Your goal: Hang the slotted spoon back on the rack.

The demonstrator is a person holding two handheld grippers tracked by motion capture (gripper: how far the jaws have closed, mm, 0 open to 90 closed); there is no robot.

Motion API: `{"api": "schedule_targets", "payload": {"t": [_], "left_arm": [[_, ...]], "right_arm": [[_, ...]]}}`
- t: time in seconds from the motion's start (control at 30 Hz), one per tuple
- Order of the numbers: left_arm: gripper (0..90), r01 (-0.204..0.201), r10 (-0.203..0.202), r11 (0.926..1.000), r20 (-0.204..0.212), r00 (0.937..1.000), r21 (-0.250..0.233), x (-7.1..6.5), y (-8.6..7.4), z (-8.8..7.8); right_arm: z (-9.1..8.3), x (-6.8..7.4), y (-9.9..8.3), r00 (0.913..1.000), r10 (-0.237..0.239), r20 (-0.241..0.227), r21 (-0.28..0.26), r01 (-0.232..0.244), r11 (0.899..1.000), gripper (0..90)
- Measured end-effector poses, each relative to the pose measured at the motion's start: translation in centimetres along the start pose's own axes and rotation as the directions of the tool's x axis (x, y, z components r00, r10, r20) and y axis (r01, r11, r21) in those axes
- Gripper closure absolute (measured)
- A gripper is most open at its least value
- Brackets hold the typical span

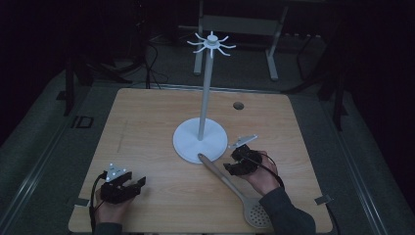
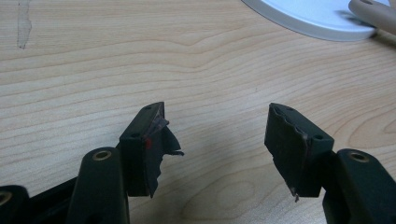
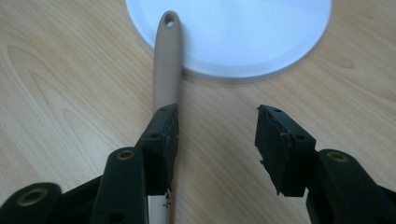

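High view: a wooden worktop [image 1: 147, 127] stands in a dim room, and near its middle rises a white stand [image 1: 200, 139] with a round flat base, a slim upright pole and a ring of curved hooks at the top. A beige slotted spoon [image 1: 235, 193] lies flat on the worktop, its perforated bowl near the front edge on the person's right and its handle running up and to the left, so that the holed tip rests on the rim of the stand's base. The right tool [image 1: 235, 167] is held in the person's right hand just beside the middle of that handle, on the side away from the worktop's left edge. In the right gripper view the right tool [image 3: 217, 140] stands wide open, with nothing gripped: the spoon's handle [image 3: 166, 60] runs under the left-hand jaw and on towards the stand's base [image 3: 243, 42], and the other jaw sits well apart over bare wood. The left tool [image 1: 131, 185] rests low at the front left of the worktop, in the person's left hand, well apart from the spoon and the stand. The left gripper view shows this left tool [image 2: 219, 135] wide open too and holding nothing, with worn, torn pads [image 2: 156, 149] over plain wood grain, and the base's edge [image 2: 317, 23] far ahead at the upper right.
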State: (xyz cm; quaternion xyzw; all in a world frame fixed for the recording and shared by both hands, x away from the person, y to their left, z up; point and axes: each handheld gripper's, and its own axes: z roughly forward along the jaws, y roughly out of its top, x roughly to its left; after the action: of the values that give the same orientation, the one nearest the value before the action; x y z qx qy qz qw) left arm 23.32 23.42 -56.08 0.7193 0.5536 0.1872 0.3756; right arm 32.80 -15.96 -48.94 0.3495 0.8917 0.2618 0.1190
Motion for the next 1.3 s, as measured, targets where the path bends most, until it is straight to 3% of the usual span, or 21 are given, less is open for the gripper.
{"api": "schedule_targets", "payload": {"t": [0.23, 0.8, 1.03, 1.3], "left_arm": [[39.2, -0.002, 0.002, 1.0, 0.001, 1.0, 0.002, 0.0, 0.0, 0.0], [39.2, 0.001, -0.001, 1.0, 0.0, 1.0, 0.0, 0.0, 0.0, 0.0], [39.2, 0.002, -0.002, 1.0, 0.0, 1.0, -0.001, 0.0, 0.0, 0.0], [39.2, 0.001, -0.001, 1.0, 0.0, 1.0, -0.001, 0.0, 0.0, -0.1]], "right_arm": [[0.9, 0.8, 0.1, 0.9993, -0.037, -0.006, 0.03, 0.037, 0.999, 48.8], [3.4, 2.0, -0.3, 0.9969, -0.068, -0.04, 0.097, 0.072, 0.993, 49.4], [4.6, 2.6, -0.4, 0.9952, -0.08, -0.055, 0.14, 0.087, 0.986, 53.5], [5.8, 2.9, -0.5, 0.9954, -0.079, -0.054, 0.187, 0.088, 0.978, 66.1]]}}
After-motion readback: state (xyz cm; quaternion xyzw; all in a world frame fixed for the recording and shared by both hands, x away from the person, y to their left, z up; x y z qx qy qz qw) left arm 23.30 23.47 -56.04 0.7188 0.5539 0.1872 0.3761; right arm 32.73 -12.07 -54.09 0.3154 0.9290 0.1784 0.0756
